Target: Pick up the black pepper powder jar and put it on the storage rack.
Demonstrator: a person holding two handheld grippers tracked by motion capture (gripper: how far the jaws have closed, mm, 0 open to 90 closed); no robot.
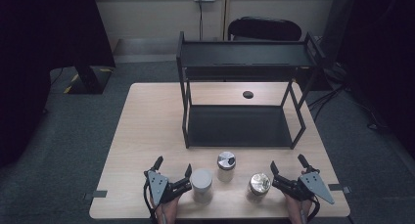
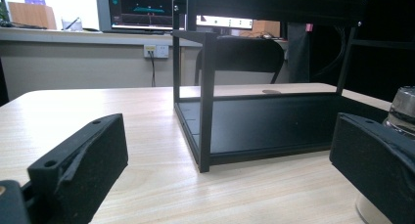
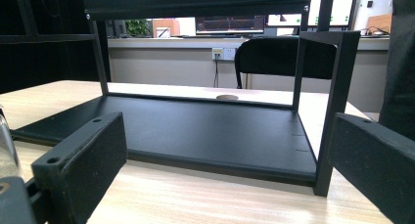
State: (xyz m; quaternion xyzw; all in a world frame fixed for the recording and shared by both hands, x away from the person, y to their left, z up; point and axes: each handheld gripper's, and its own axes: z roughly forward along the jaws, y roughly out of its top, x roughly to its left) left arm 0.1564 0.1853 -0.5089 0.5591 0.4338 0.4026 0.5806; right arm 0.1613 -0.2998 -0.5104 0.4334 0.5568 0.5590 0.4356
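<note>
Three glass jars stand in a row near the table's front edge: one with a pale lid, one with a silver and black lid, one with a shiny metal lid. My left gripper rests open on the table, its right jaw next to the pale-lidded jar. My right gripper is open too, just right of the metal-lidded jar. Nothing sits between the jaws of either gripper. A black two-tier rack stands behind the jars, both shelves bare.
A small dark round disc lies on the table behind the rack. A black chair stands beyond the far edge. Bare tabletop lies left of the rack. Tape marks sit at the front corners.
</note>
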